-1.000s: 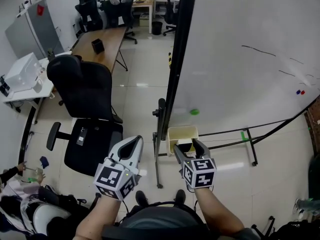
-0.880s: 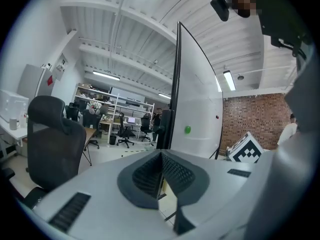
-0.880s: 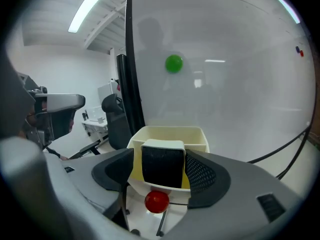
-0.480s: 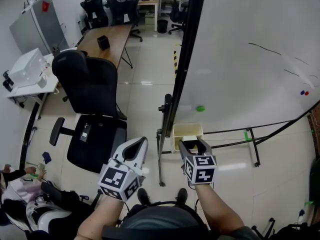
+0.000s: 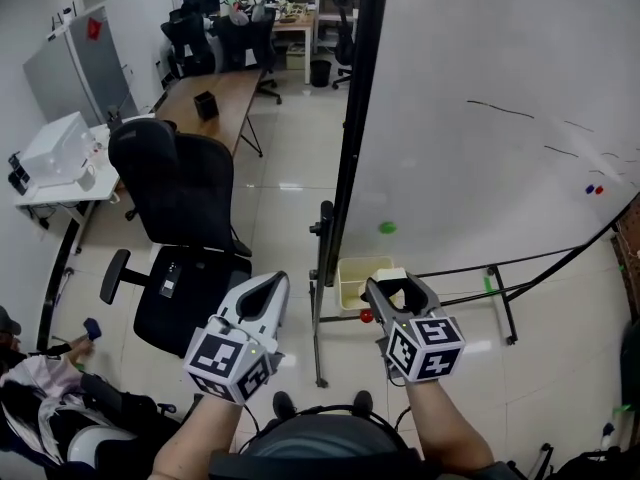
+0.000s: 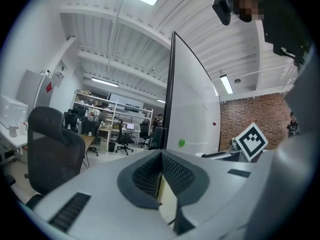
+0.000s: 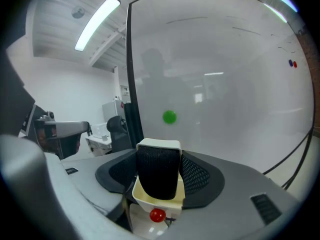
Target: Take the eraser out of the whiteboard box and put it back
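My right gripper is shut on the eraser, a white block with a black felt face, upright between the pads. It hangs just above the cream whiteboard box, which is fixed at the foot of the whiteboard. In the right gripper view the box shows under the eraser, with a red magnet on its front. My left gripper is shut and empty, level with the right one, to the left of the board's edge.
A green magnet sticks to the board above the box. The board's black stand runs down between my grippers. A black office chair stands to the left, and a seated person is at the lower left.
My right gripper closed on the eraser inside the box and lifted it clear of the rim. The left gripper rose slightly.
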### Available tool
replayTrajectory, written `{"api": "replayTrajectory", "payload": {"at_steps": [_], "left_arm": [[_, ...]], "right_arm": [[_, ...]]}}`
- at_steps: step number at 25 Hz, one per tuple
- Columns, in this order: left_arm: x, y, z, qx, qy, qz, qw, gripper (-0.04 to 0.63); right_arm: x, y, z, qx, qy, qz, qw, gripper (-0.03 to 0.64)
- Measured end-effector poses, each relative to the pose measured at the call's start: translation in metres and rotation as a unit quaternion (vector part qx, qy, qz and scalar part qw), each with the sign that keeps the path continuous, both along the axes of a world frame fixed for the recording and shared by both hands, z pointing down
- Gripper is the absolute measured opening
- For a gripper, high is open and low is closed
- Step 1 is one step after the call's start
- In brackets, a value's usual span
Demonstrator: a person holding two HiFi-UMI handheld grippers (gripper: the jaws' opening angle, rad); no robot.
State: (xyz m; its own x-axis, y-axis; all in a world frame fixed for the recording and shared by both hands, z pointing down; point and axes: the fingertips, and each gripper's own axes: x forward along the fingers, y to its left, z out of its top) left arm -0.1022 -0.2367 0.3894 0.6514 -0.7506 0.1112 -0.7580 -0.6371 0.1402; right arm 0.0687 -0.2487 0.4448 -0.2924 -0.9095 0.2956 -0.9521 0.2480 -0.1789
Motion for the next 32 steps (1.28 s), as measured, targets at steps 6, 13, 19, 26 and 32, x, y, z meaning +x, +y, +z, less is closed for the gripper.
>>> {"api": "replayTrajectory", "payload": {"at_steps": [6, 13, 19, 26, 32], "left_arm": [[0.009, 0.01, -0.031, 0.023, 0.005, 0.004, 0.9997, 0.034], [0.025, 0.023, -0.06, 0.046, 0.007, 0.015, 0.9988, 0.032], [0.038, 0.028, -0.074, 0.062, 0.004, 0.024, 0.9978, 0.032], [0.046, 0.028, -0.074, 0.065, -0.014, 0.036, 0.9971, 0.032], [0.048, 0.026, -0.071, 0.064, -0.014, 0.041, 0.997, 0.032]], "right_arm": [[0.015, 0.021, -0.068, 0.059, -0.008, -0.016, 0.998, 0.287], [0.038, 0.045, -0.122, 0.105, -0.018, -0.026, 0.994, 0.287], [0.05, 0.05, -0.136, 0.123, -0.018, -0.028, 0.992, 0.287], [0.06, 0.049, -0.141, 0.129, -0.019, -0.025, 0.991, 0.287], [0.06, 0.047, -0.141, 0.127, -0.019, -0.028, 0.991, 0.287]]}}
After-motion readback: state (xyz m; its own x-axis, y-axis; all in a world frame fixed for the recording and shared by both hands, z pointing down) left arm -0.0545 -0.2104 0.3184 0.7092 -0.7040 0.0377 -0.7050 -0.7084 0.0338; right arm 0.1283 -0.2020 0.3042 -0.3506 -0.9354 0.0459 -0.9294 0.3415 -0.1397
